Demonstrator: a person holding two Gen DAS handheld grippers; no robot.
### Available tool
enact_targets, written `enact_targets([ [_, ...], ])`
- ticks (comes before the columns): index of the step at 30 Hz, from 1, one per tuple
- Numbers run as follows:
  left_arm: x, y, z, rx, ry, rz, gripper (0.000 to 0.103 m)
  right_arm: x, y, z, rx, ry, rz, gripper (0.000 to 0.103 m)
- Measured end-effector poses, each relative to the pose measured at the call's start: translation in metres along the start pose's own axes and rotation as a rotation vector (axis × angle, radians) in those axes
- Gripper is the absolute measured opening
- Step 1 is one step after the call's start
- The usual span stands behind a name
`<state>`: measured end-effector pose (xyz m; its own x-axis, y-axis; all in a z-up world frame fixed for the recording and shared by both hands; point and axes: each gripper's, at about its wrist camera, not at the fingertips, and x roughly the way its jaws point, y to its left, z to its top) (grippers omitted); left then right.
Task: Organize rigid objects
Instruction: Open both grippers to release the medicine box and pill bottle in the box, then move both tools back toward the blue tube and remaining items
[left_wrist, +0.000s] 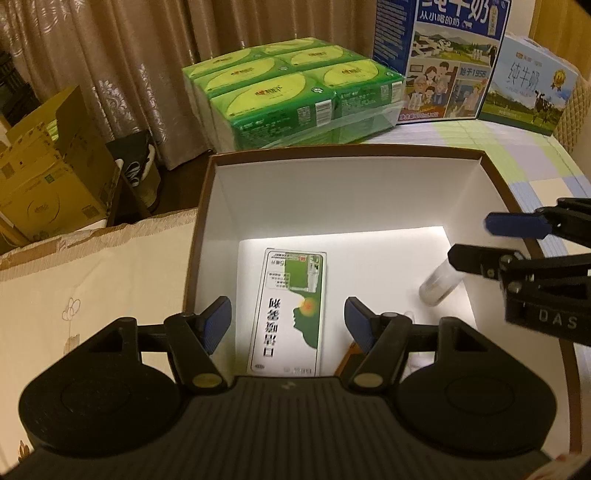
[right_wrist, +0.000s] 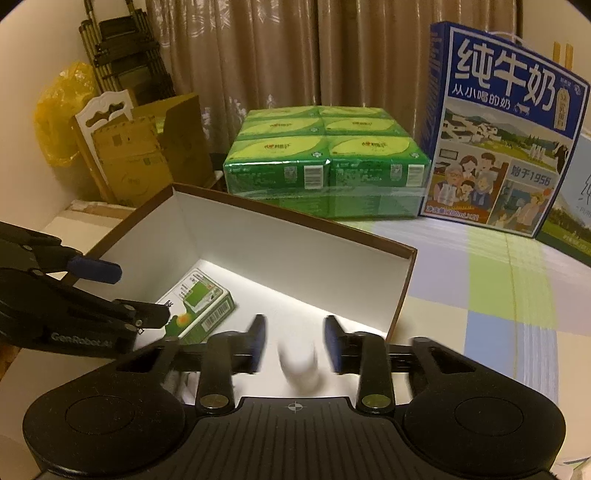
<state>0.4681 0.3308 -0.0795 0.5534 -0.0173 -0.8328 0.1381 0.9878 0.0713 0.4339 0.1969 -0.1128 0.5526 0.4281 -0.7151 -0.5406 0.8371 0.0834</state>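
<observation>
A brown-rimmed storage box (left_wrist: 347, 151) with white walls stands on the bed. On its floor lies a green and white carton (left_wrist: 288, 314), flat between the spread fingers of my left gripper (left_wrist: 288, 321); neither pad touches it. My right gripper (right_wrist: 295, 341) hangs over the box's right side with a small pale bottle (right_wrist: 299, 365), blurred, between its fingers and a gap on each side. The left wrist view shows the same bottle (left_wrist: 437, 284) just below the right gripper (left_wrist: 472, 240). The carton (right_wrist: 201, 306) and the left gripper (right_wrist: 136, 293) show at the left of the right wrist view.
Behind the box (right_wrist: 295, 221) sit a wrapped pack of green tissue packets (left_wrist: 295, 96), a tall blue milk case (right_wrist: 498, 129) and a paler milk case (left_wrist: 532, 88). Cardboard boxes (left_wrist: 48, 166) stand at the left by the curtain. A checked cloth (right_wrist: 498, 295) covers the surface.
</observation>
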Motion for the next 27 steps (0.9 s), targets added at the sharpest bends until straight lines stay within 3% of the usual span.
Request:
enact_targets([
  [1,-0.003,0.001,-0.002,-0.008,-0.003,-0.001,0.064,-0.002,0.000,-0.001,0.000,-0.007,-0.003,0.053],
  [2,-0.007,0.002,-0.004,-0.018,-0.006,-0.003,0.064,-0.005,0.001,-0.002,0.001,-0.015,-0.002,0.055],
  [12,-0.045,0.004,-0.023,-0.078,-0.035,-0.012,0.065,-0.043,0.004,-0.018,0.035,-0.034,0.034,0.060],
  [27,-0.094,-0.009,-0.048,-0.087,-0.080,-0.016,0.065,-0.092,0.014,-0.033,0.078,-0.062,0.058,0.062],
])
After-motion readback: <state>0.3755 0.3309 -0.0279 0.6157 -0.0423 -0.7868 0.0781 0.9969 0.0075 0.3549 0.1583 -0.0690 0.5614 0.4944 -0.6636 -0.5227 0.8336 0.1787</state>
